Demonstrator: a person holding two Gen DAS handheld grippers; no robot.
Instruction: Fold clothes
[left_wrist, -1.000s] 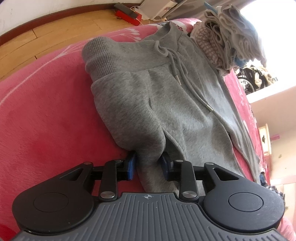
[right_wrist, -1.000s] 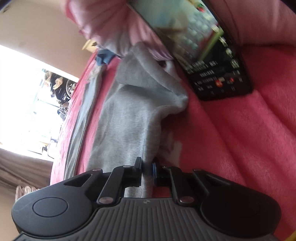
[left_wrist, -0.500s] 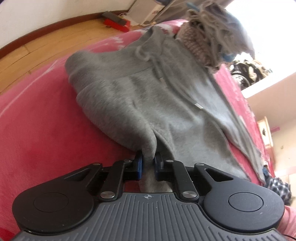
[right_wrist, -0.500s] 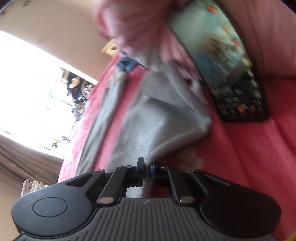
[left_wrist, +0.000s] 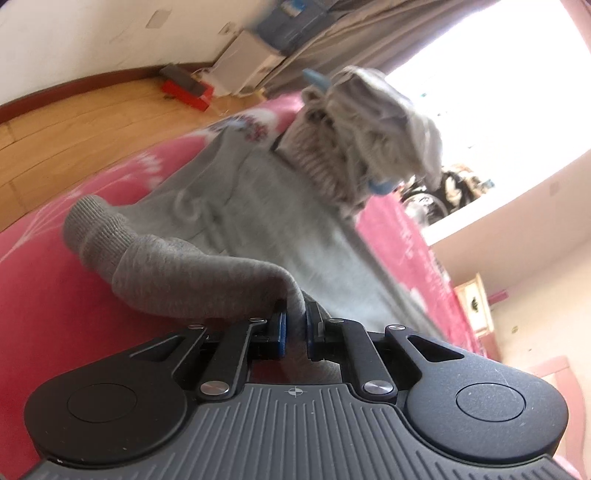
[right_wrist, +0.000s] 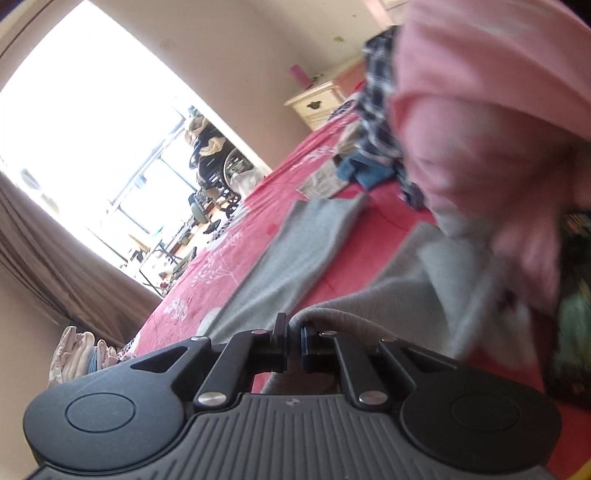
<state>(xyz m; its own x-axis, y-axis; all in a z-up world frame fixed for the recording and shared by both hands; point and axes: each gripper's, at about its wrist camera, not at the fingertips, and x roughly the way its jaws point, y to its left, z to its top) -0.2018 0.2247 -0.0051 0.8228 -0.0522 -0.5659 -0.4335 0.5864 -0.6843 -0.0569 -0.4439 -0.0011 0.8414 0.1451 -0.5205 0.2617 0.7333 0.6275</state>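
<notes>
Grey sweatpants (left_wrist: 266, 221) lie spread on a red bedspread (left_wrist: 44, 295). My left gripper (left_wrist: 294, 325) is shut on a fold of the grey fabric near the ribbed waistband (left_wrist: 92, 229), which hangs lifted off the bed. In the right wrist view the same grey sweatpants (right_wrist: 295, 251) stretch away over the red bedspread (right_wrist: 221, 266). My right gripper (right_wrist: 293, 334) is shut on a raised edge of the grey cloth, which arches up to the right of the fingers.
A heap of grey and knitted clothes (left_wrist: 369, 136) sits at the far end of the bed. Wooden floor (left_wrist: 74, 140) lies left of the bed. A pink garment (right_wrist: 498, 110) and plaid cloth (right_wrist: 384, 122) fill the right; a dark flat object (right_wrist: 576, 295) lies at the edge.
Both grippers closed on the grey fabric and rose, lifting the cloth off the bed. The right view rolled, bringing the window and far bed into sight.
</notes>
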